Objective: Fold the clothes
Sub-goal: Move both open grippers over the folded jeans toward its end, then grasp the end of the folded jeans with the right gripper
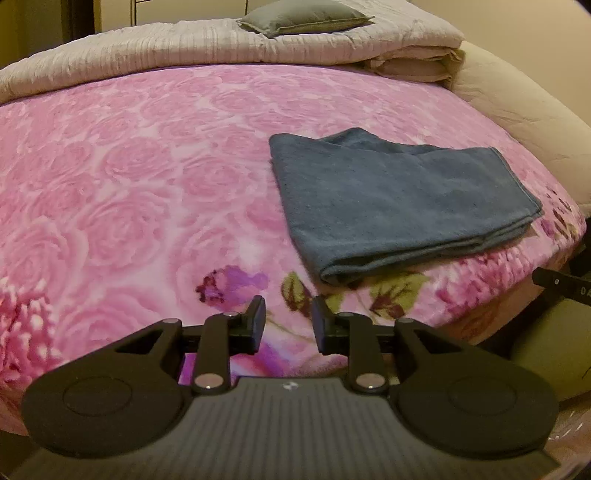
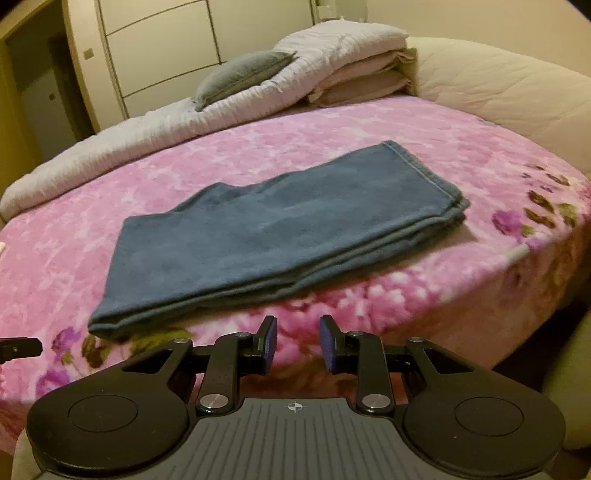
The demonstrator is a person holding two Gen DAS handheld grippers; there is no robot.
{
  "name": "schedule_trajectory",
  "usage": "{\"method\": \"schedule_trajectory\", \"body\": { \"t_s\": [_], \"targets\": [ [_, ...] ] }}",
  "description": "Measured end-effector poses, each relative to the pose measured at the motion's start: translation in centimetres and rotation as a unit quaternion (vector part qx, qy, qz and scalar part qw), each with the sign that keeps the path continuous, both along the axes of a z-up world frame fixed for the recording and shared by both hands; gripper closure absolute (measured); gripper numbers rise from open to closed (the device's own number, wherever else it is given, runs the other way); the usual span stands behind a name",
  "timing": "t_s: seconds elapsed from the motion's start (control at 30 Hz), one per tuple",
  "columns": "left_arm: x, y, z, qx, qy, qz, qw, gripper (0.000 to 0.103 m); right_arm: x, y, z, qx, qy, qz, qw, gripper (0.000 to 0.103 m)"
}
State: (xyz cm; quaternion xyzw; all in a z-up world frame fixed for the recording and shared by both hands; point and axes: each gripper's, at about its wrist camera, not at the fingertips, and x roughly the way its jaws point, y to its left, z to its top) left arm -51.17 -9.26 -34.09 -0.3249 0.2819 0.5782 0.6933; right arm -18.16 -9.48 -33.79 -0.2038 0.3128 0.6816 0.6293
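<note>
A blue towel (image 1: 399, 199) lies folded in several layers on the pink rose-patterned bedspread (image 1: 129, 177), close to the bed's near edge. In the right wrist view the same towel (image 2: 280, 229) spreads across the middle of the bedspread (image 2: 369, 129). My left gripper (image 1: 289, 321) hovers open over the bed's near edge, short of the towel and to its left, with nothing between its fingers. My right gripper (image 2: 297, 339) is open too, just in front of the towel's near folded edge and apart from it. A tip of the other gripper (image 2: 18, 349) shows at the left border.
A folded whitish quilt (image 1: 221, 48) with a grey pillow (image 1: 303, 16) on it lies along the far side of the bed. A beige padded bed surround (image 2: 498, 85) curves round the right. Cupboard doors (image 2: 159, 40) stand behind.
</note>
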Motion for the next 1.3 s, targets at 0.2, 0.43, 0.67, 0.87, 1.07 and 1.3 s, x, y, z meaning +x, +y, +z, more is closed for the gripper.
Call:
{"method": "schedule_trajectory", "body": {
  "t_s": [0.2, 0.43, 0.67, 0.87, 1.07, 1.3],
  "targets": [
    [0.9, -0.2, 0.1, 0.000, 0.004, -0.012, 0.9999, 0.080, 0.5, 0.0, -0.4, -0.007, -0.001, -0.008, 1.000, 0.074],
    [1.6, 0.5, -0.4, -0.008, 0.008, -0.019, 0.9998, 0.079, 1.1, -0.1, -0.8, -0.016, -0.002, -0.017, 1.000, 0.074],
    [0.8, 1.9, -1.8, -0.022, -0.010, -0.019, 0.9995, 0.079, 0.7, 1.2, -1.9, -0.018, -0.020, -0.009, 1.000, 0.073],
    [-0.9, 3.1, -2.9, -0.036, -0.036, -0.010, 0.9987, 0.079, -1.2, 2.1, -2.6, 0.017, -0.070, 0.041, 0.997, 0.069],
    [-2.6, 4.0, -4.0, -0.047, -0.058, -0.001, 0.9972, 0.079, -6.4, 2.3, -4.3, 0.061, -0.173, 0.161, 0.970, 0.046],
    [-4.7, 4.3, -5.2, -0.059, -0.094, 0.013, 0.9937, 0.079, -12.0, 2.3, -7.4, 0.103, -0.285, 0.272, 0.913, 0.043]
  ]
}}
